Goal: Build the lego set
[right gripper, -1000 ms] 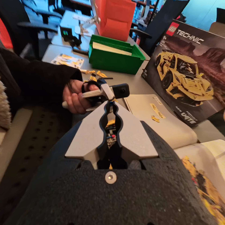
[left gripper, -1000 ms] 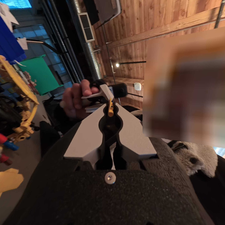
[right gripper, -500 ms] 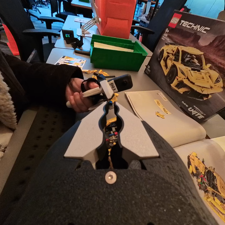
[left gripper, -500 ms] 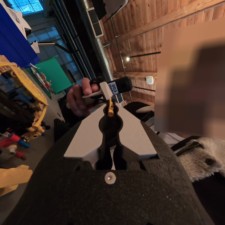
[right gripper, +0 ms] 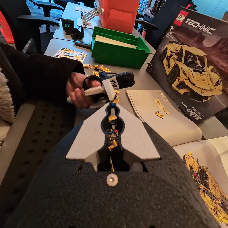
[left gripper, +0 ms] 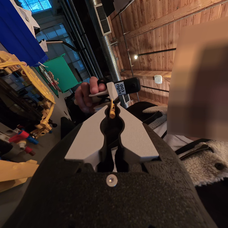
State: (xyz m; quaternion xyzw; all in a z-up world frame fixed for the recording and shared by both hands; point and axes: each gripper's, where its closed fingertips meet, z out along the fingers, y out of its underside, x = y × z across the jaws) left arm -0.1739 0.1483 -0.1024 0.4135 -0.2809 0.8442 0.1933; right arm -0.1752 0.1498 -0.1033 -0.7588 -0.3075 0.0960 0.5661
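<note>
left gripper pinches a yellow piece at its tips; right gripper seemingly nips a blue pin.

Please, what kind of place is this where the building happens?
Probably a shared office or workshop, not a home. Grey desks with black office chairs behind, plastic storage bins like the green one, and, in the left wrist view, an exposed metal duct beside wooden panelling.
</note>
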